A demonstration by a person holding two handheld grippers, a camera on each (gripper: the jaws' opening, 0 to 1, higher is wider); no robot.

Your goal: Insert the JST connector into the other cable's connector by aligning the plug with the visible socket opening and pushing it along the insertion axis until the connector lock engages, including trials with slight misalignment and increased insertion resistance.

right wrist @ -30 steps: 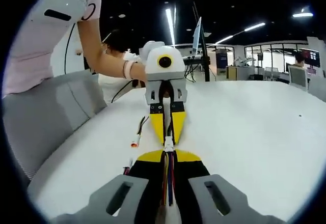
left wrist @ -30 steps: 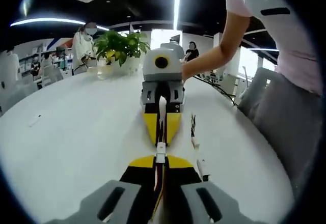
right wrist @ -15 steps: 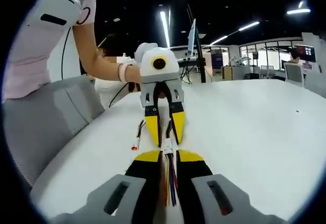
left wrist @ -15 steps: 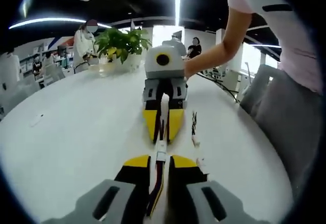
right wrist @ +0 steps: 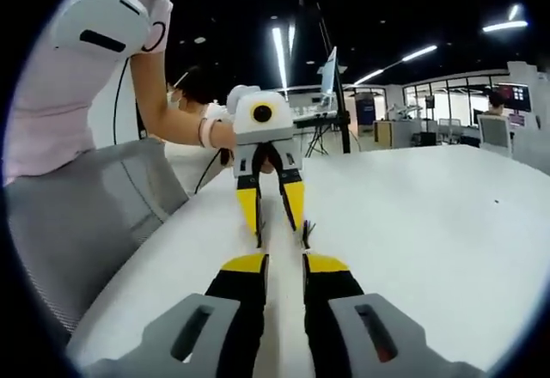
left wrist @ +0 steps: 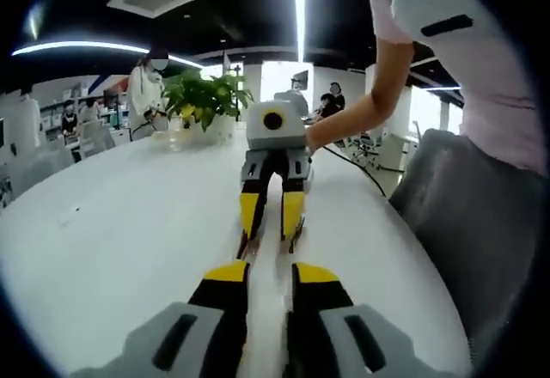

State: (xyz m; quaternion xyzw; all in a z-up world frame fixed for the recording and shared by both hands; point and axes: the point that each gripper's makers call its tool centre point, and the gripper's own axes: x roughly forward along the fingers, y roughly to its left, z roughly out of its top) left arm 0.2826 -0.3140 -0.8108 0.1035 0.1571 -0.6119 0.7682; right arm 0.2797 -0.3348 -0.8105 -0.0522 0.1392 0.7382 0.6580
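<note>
In the left gripper view my left gripper (left wrist: 269, 268) rises from the bottom with its yellow-tipped black jaws apart and nothing between them. Facing it over the white table (left wrist: 129, 215) is my right gripper (left wrist: 268, 242), also open, held by a person's hand. The right gripper view mirrors this. My right gripper (right wrist: 284, 262) stands open at the bottom, and the left gripper (right wrist: 282, 234) hangs open just beyond it, tips pointing down at the table (right wrist: 412, 215). A gap separates the two pairs of jaw tips.
A potted plant (left wrist: 204, 90) stands at the table's far end, with a person (left wrist: 146, 86) behind it. A grey chair (left wrist: 464, 223) sits beside the table's right edge and appears as the chair (right wrist: 94, 215) on the left. The holder's arm (right wrist: 163, 94) reaches in.
Both grippers have opened and let go of the cable with its white connectors, which had been held between them. The two grippers have drawn apart and risen from the table.
</note>
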